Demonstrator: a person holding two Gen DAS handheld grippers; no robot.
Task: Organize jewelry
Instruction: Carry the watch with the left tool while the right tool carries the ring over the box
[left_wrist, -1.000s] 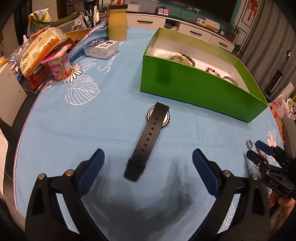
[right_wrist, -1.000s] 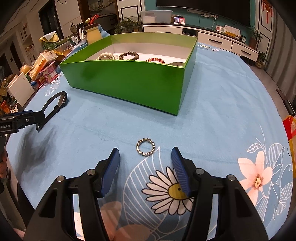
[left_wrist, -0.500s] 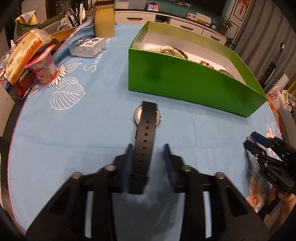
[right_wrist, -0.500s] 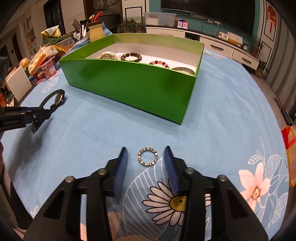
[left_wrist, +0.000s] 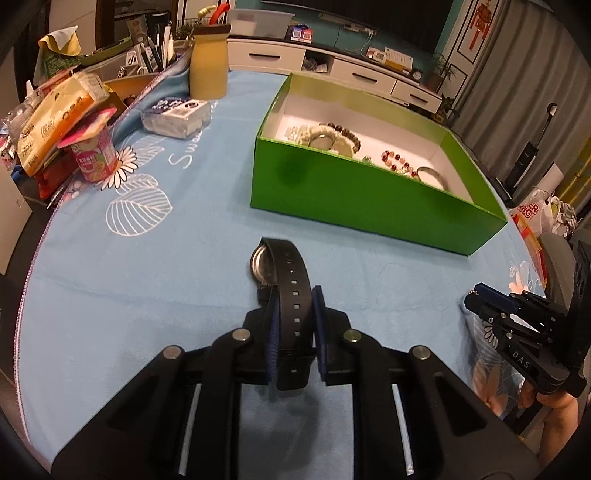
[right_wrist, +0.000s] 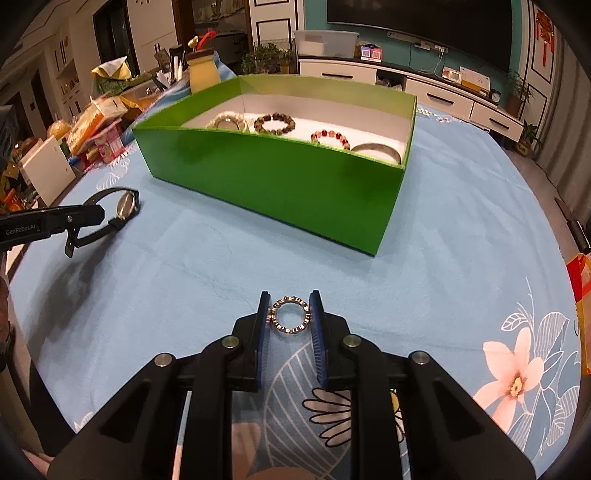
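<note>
My left gripper (left_wrist: 294, 325) is shut on the strap of a black watch (left_wrist: 284, 280), whose round face points toward the green box (left_wrist: 354, 199). In the right wrist view the watch (right_wrist: 118, 206) hangs from the left gripper (right_wrist: 79, 221) just above the cloth. My right gripper (right_wrist: 289, 314) is shut on a small silver beaded bracelet (right_wrist: 290, 314) above the blue cloth. The green box (right_wrist: 280, 177) holds several bracelets (right_wrist: 275, 123). The right gripper also shows in the left wrist view (left_wrist: 480, 299).
A blue floral tablecloth (right_wrist: 461, 221) covers the table. At the far left stand a yellow jar (left_wrist: 208, 72), a clear plastic case (left_wrist: 175, 116), a pink cup (left_wrist: 95, 153) and snack packets (left_wrist: 55, 118). The table edge runs along the left.
Both grippers have closed: the left on the watch strap, the right on the silver bracelet. The watch is now lifted off the cloth.
</note>
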